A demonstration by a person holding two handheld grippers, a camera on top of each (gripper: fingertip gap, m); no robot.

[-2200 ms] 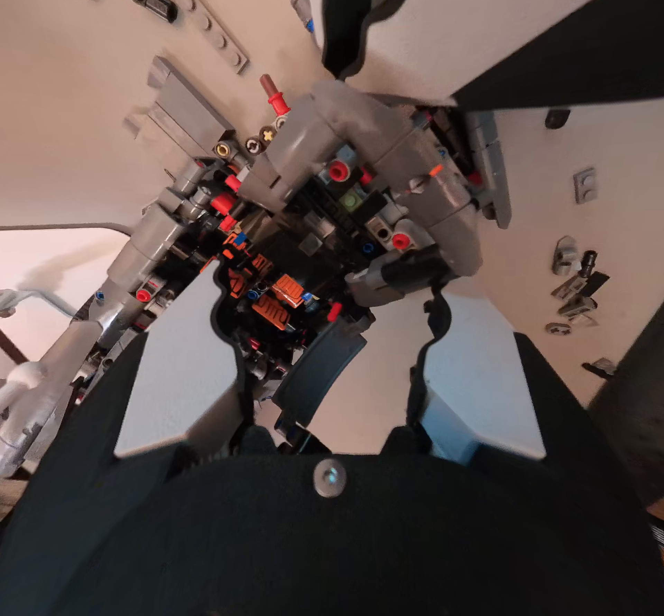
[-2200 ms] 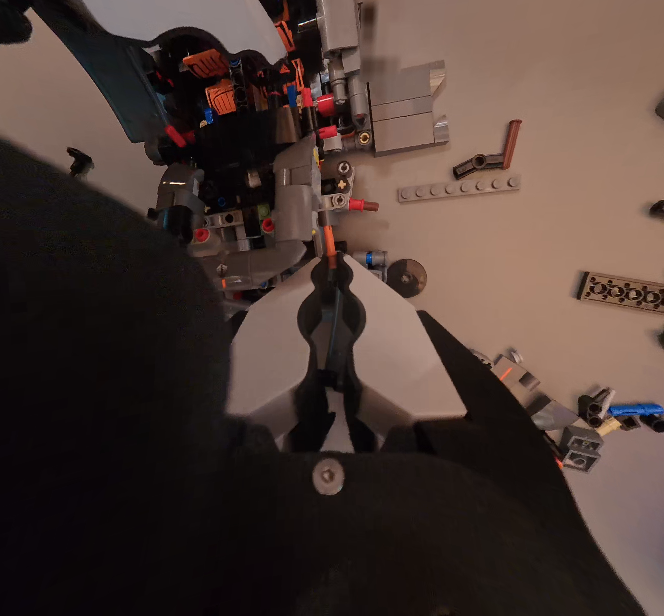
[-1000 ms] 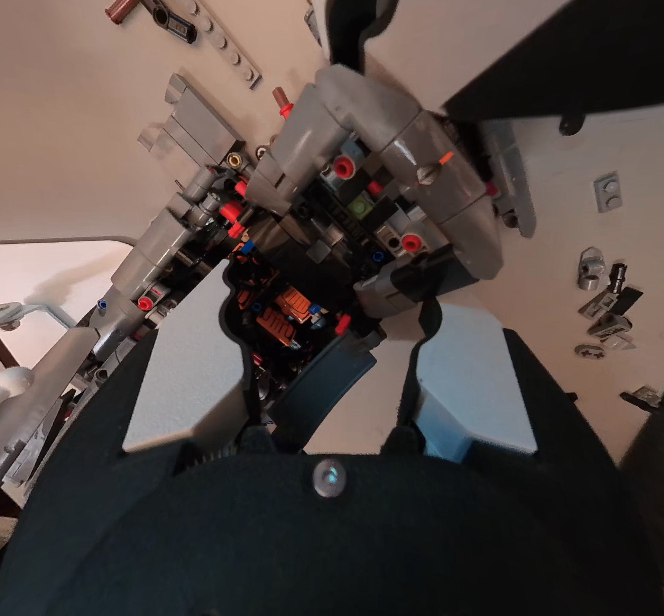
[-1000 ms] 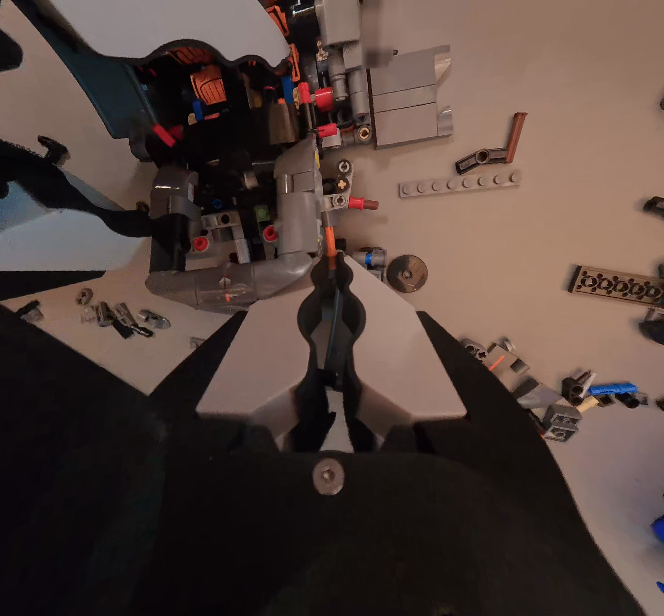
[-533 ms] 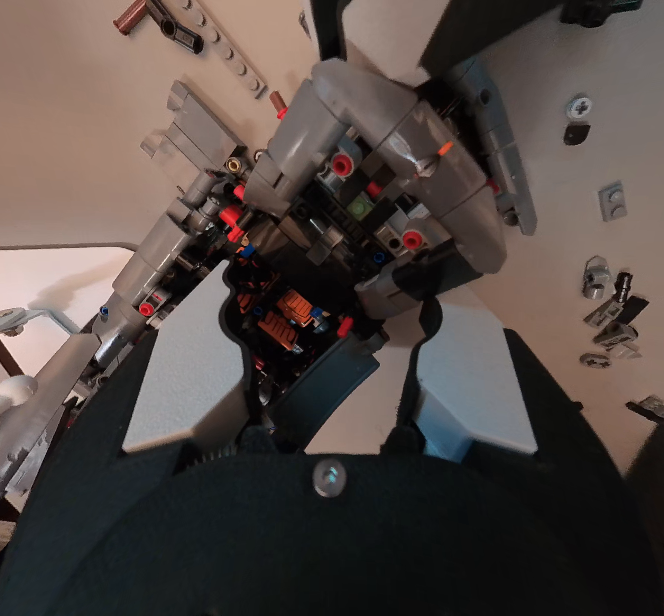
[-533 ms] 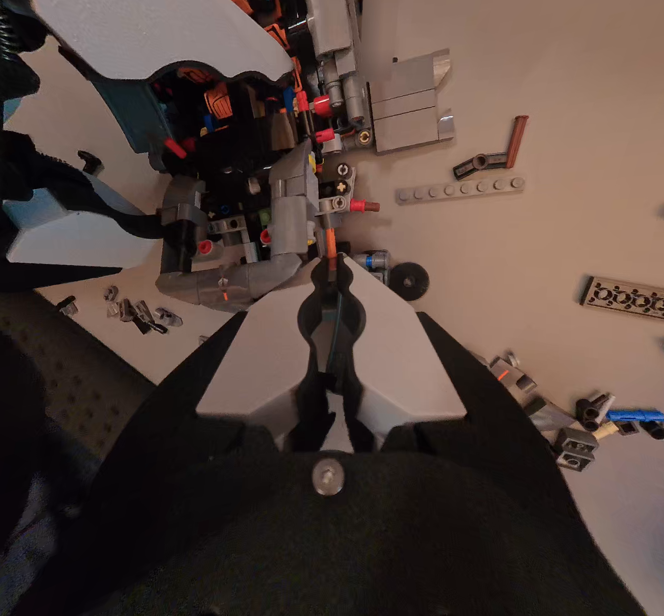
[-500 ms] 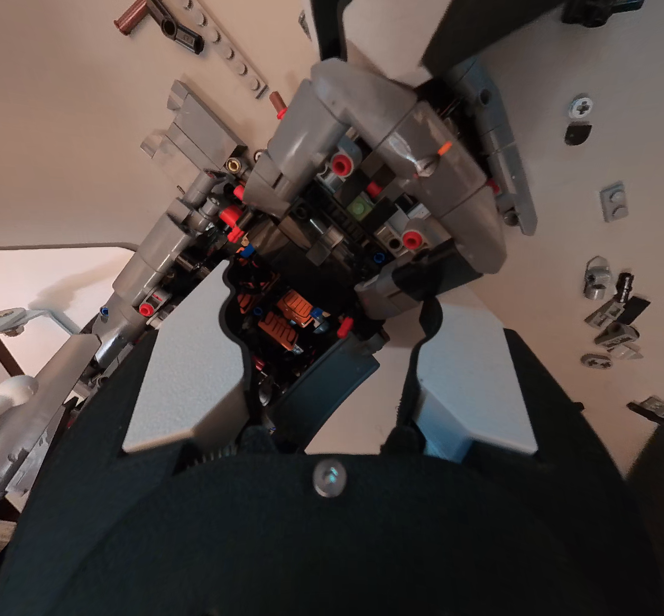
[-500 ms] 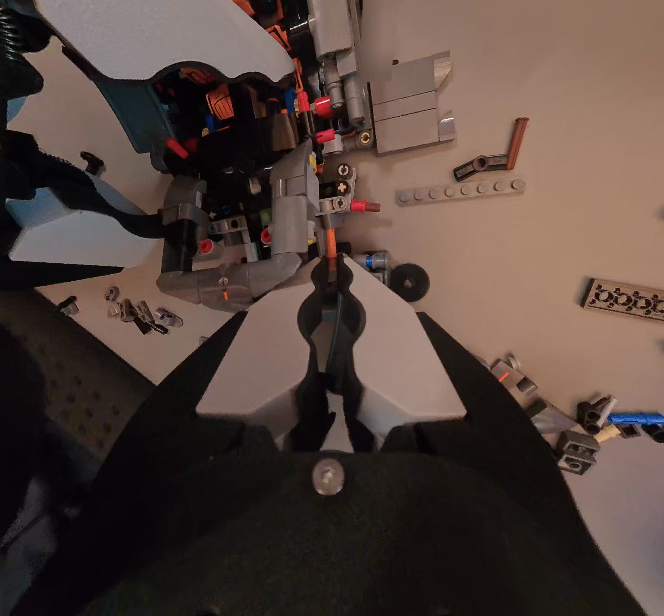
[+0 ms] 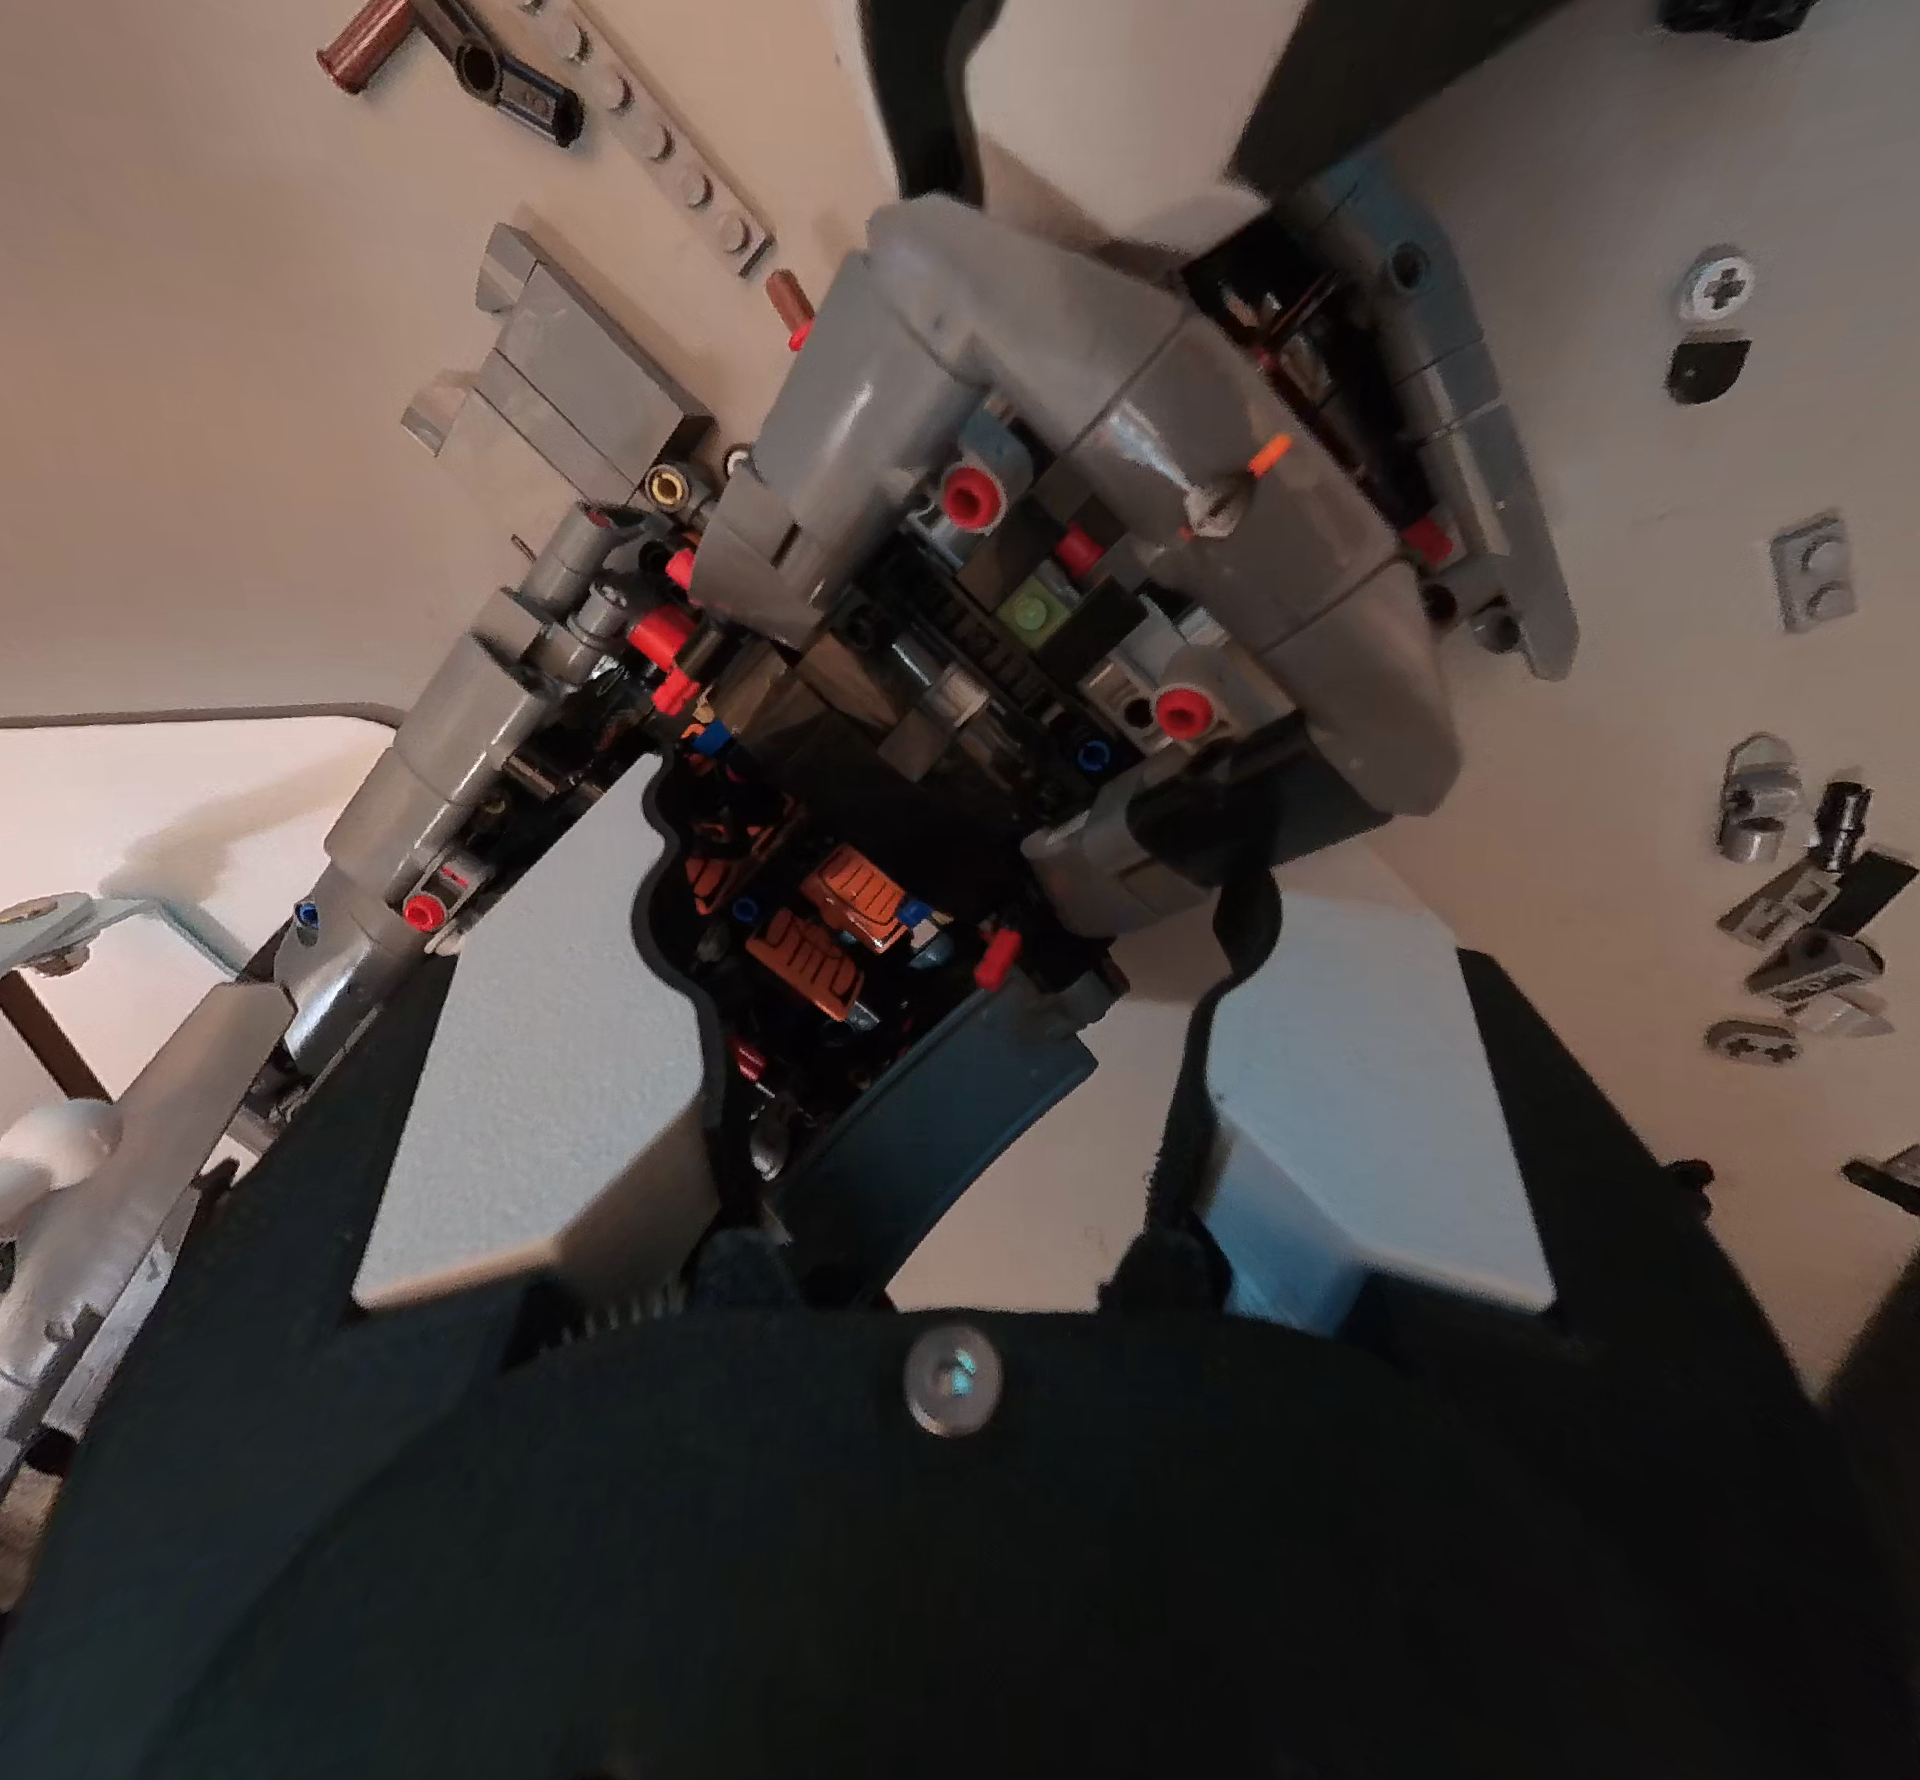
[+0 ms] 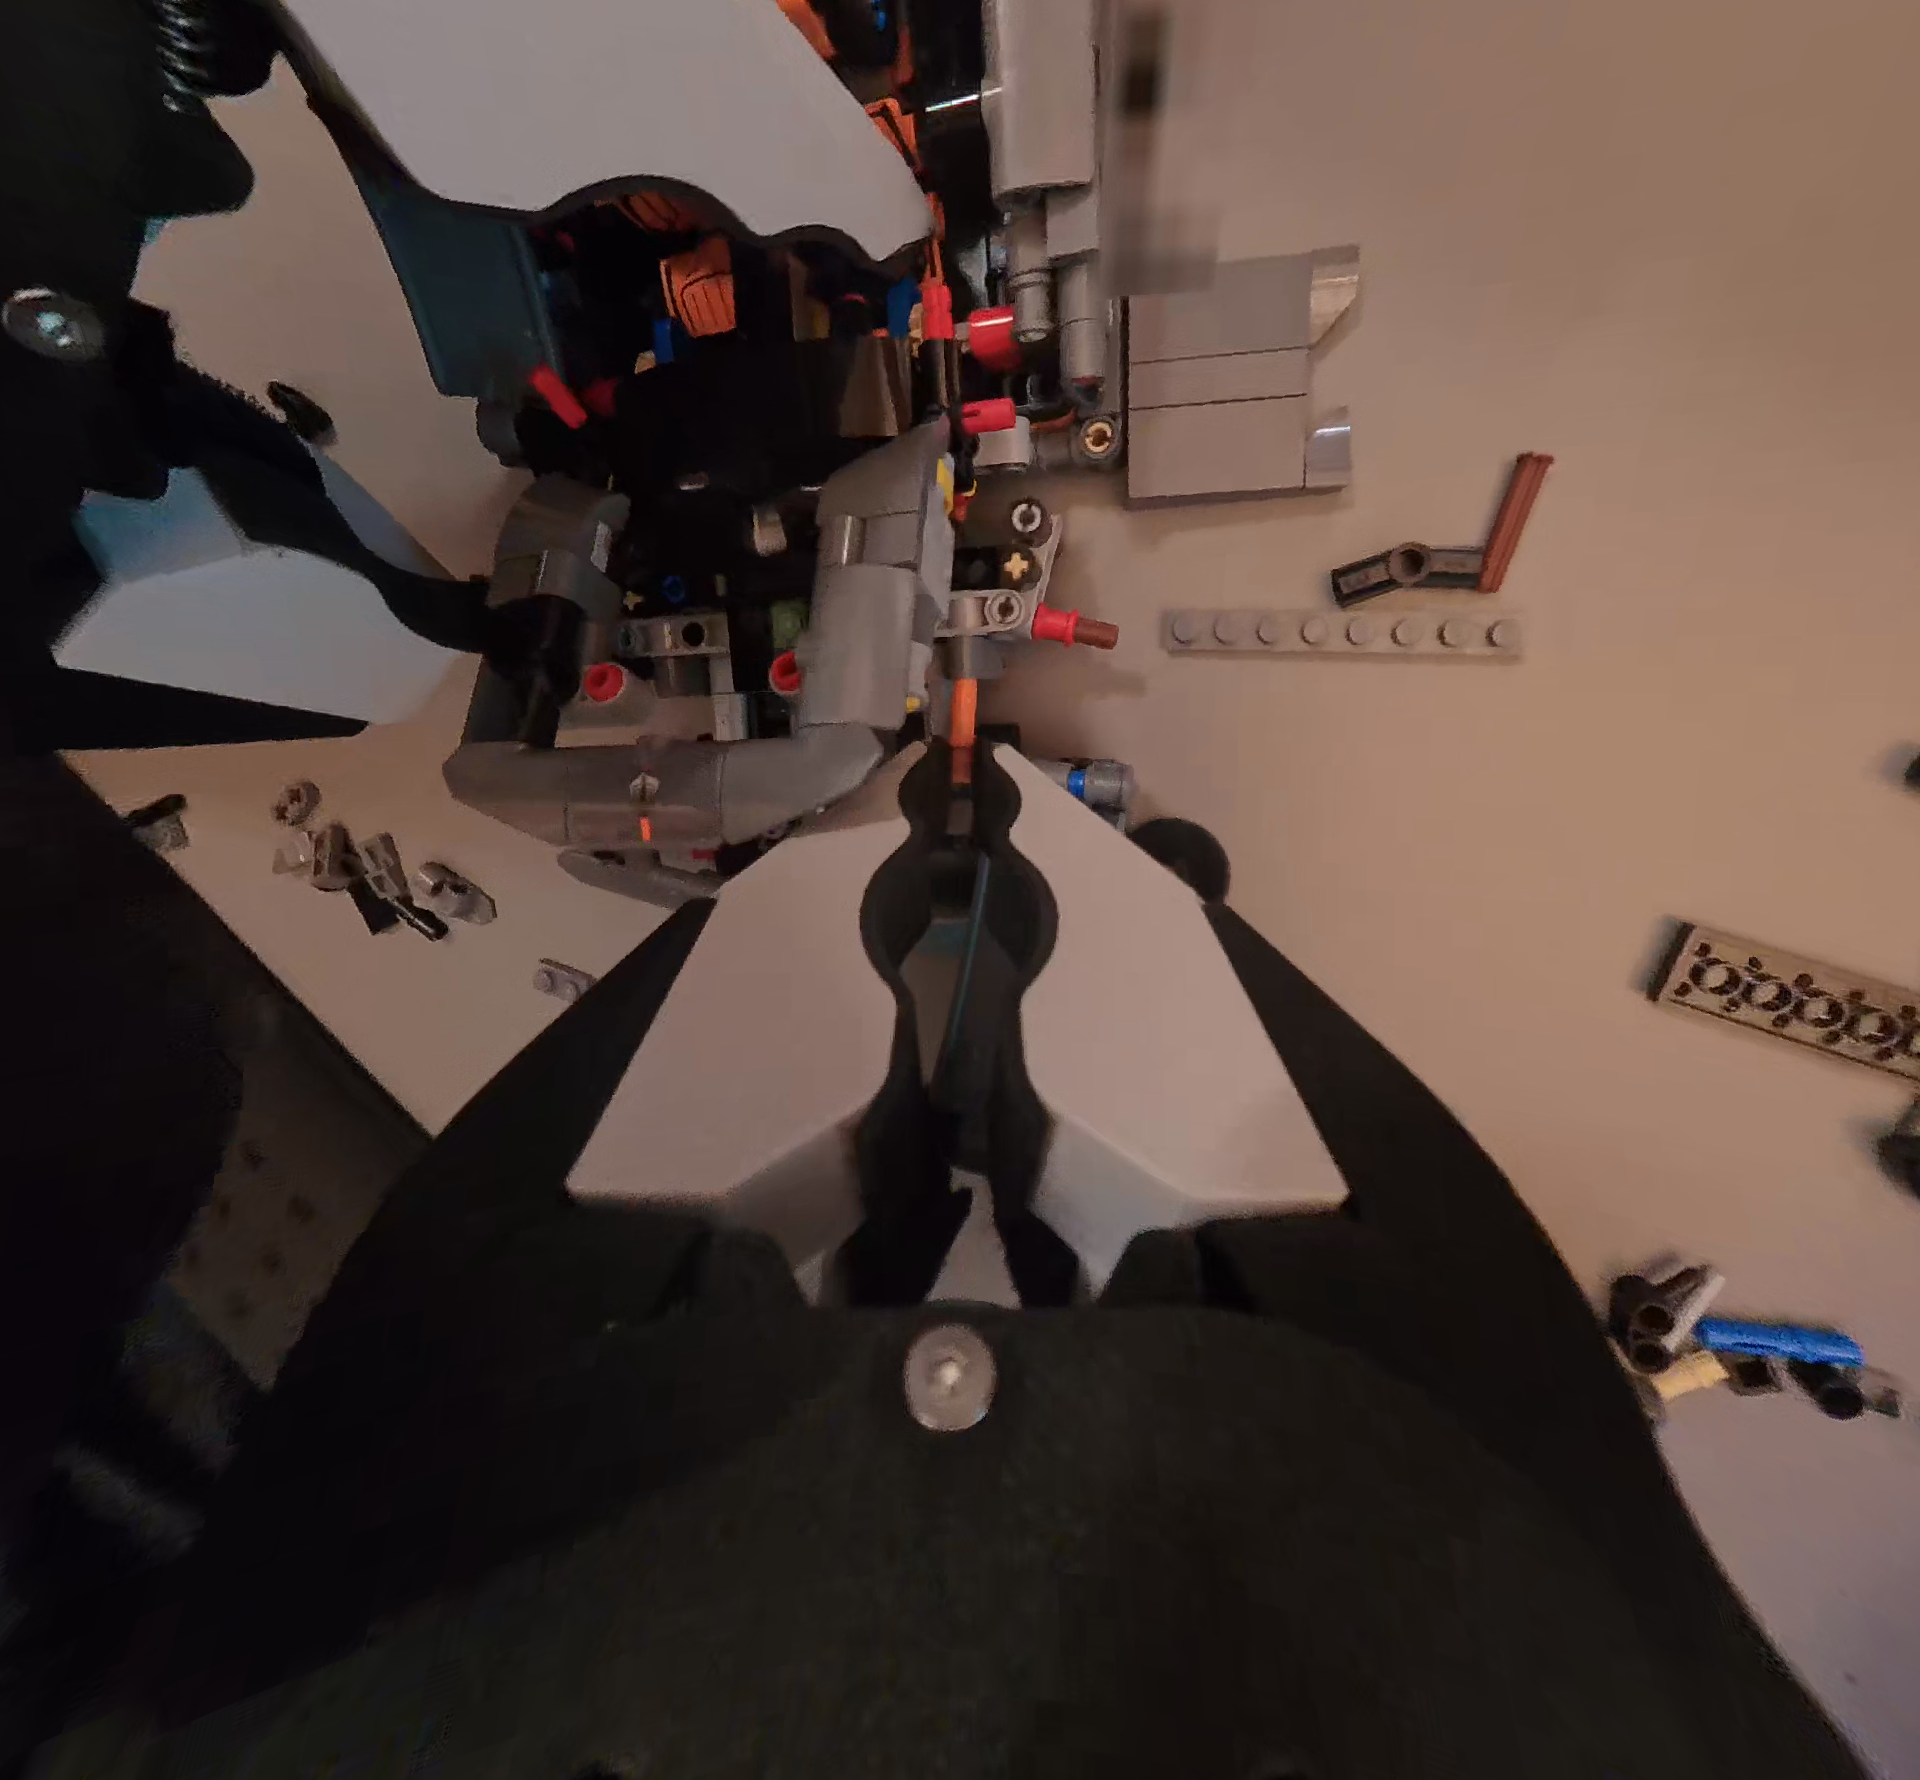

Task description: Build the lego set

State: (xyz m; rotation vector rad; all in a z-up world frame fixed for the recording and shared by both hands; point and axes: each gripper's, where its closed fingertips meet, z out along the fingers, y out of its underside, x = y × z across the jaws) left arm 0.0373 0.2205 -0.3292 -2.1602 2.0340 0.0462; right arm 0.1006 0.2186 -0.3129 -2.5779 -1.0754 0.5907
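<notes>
Lego model (image 9: 1060, 504) between left tool (image 9: 956, 909) fingers, orange rod (image 10: 962, 714) in right tool (image 10: 958, 795).

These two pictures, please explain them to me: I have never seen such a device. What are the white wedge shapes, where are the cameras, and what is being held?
There is no robot here. A person holds one two-finger gripper in each hand, and a camera on each looks forward along its white fingers.

In the left wrist view, the left gripper is closed around the large grey and black lego model, steadying it on the beige table.

In the right wrist view, the right gripper is shut on a thin orange rod, whose far end meets the model's side. The left gripper appears at the upper left of that view.

Loose parts lie around: a long grey studded plate, a brown and black angled piece, a blue piece and small grey bits.
</notes>
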